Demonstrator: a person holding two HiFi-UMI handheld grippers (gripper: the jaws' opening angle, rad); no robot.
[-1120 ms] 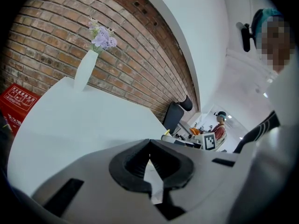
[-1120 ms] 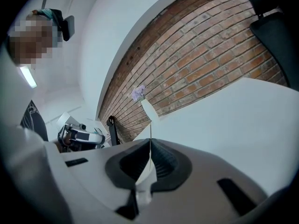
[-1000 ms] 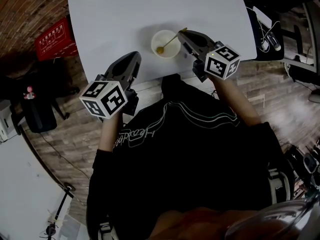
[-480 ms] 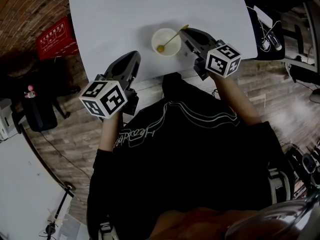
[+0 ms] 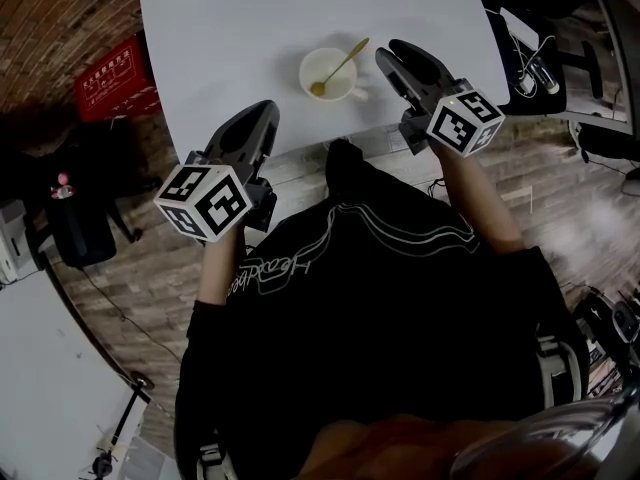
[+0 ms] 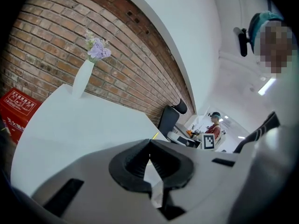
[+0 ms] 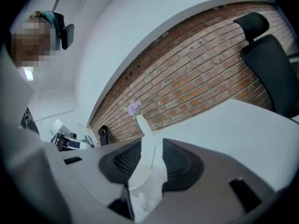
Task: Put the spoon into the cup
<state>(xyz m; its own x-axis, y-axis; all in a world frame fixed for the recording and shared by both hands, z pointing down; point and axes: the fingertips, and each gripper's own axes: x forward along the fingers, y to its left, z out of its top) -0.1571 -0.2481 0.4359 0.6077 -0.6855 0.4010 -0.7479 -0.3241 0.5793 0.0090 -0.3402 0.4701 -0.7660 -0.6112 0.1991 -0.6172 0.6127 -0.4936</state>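
A white cup (image 5: 336, 61) stands on the white table (image 5: 220, 28) near its front edge. A golden spoon (image 5: 340, 67) lies in it, bowl down inside and handle leaning over the rim toward the upper right. My right gripper (image 5: 392, 56) hovers just right of the cup, apart from the spoon handle. Its jaws are opening, and in the right gripper view (image 7: 152, 146) nothing sits between them. My left gripper (image 5: 266, 110) hangs at the table's front edge, left of and nearer than the cup. It is shut and empty in the left gripper view (image 6: 150, 143).
A white vase with purple flowers (image 6: 84, 76) (image 7: 141, 120) stands at the far side of the table before a brick wall. A red crate (image 5: 105, 78) sits on the floor at the left. A black office chair (image 7: 266, 55) stands to the right.
My right gripper has let go of the spoon handle, opened and drawn back to the right. The spoon now rests in the cup by itself. The left gripper has barely shifted.
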